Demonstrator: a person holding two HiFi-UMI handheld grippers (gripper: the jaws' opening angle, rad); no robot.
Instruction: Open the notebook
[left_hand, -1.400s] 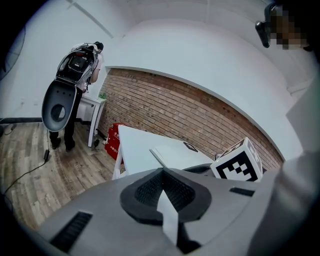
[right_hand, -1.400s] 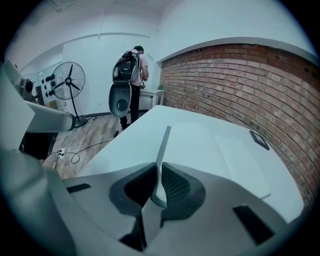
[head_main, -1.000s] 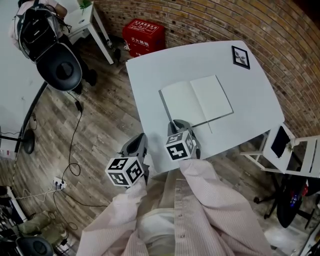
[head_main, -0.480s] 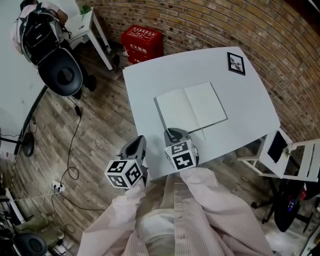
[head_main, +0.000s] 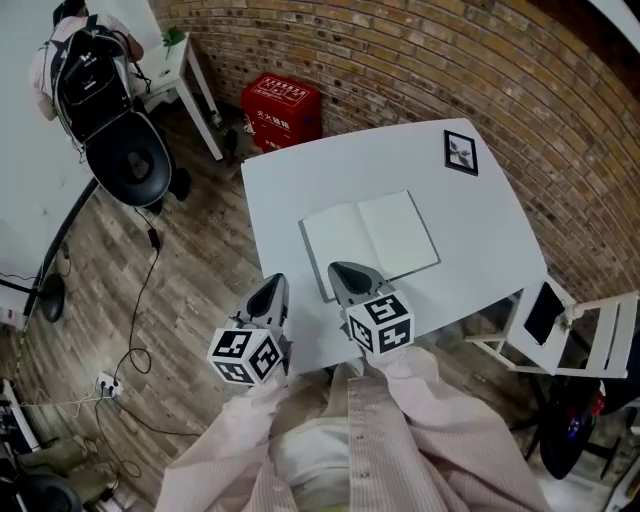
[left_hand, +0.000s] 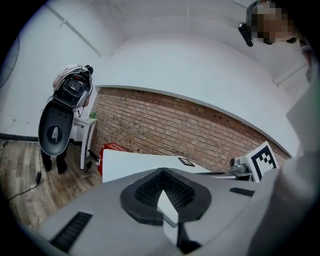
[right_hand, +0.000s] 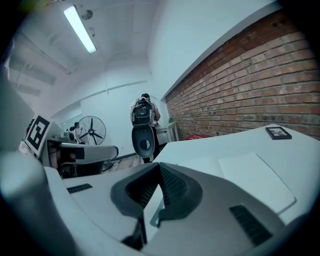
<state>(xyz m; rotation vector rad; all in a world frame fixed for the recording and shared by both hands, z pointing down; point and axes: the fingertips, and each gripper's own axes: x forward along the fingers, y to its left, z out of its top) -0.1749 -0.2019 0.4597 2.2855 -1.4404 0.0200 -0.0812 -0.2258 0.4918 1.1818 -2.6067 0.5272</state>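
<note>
Head view: notebook (head_main: 370, 240) lies open and flat mid-worktop (head_main: 300, 180), pages blank white. left gripper (head_main: 268, 298) is off the near edge, right gripper (head_main: 345, 272) just over it.
Left gripper view: fingers pressed together, empty.
Right gripper view: fingers just closed, nothing between them; notebook beyond.
Risk: nothing pins the pages, so the spine could spring them shut.

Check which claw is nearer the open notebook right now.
Right. The right claw hangs over the notebook's near edge, jaws shut on nothing. The left claw sits further left, at the table's edge, clear of the pages.
</note>
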